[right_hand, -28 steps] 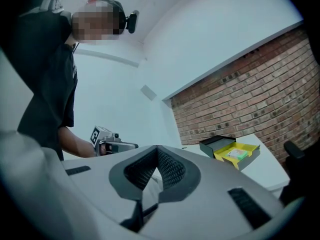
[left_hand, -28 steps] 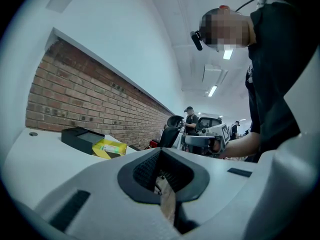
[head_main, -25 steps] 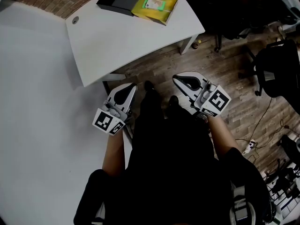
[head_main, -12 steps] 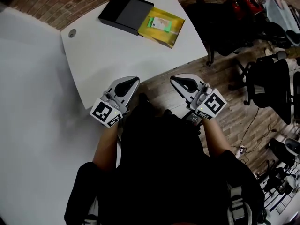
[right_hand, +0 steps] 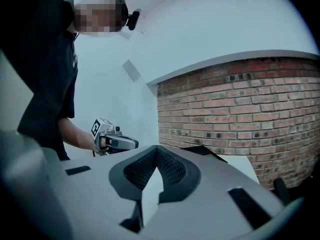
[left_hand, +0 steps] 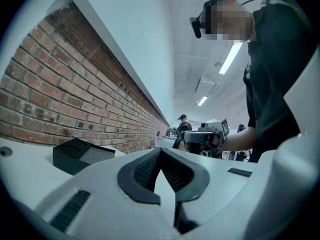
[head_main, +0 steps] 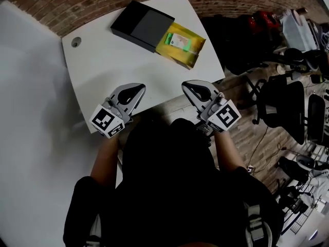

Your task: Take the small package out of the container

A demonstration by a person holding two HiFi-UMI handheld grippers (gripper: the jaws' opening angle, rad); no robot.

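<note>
At the left of the head view a white table [head_main: 103,71] runs up toward a brick wall [head_main: 61,6], with a round cable hole [head_main: 75,42] near its upper left corner. Right of that hole, in the upper middle of the frame, lies the black container [head_main: 139,23]. A yellow tray [head_main: 194,54] sticks out of its right end, and the small package [head_main: 180,40], green and white, lies flat in that tray. Below, at the table's near edge, the left gripper [head_main: 135,89] points up the frame, well apart from the container; its marker cube [head_main: 107,121] sits at its lower end. In the left gripper view its jaws are pressed together at the tips with nothing between them, and the container shows low at the left before the bricks. Further right in the head view the right gripper [head_main: 190,87] hovers just off the table's lower right edge, also well short of the tray. In the right gripper view its jaws are likewise together and empty, with the left gripper visible at the left of that frame. At the far right of the head view, dark office chairs [head_main: 280,104] stand on a wooden floor [head_main: 257,143].
</note>
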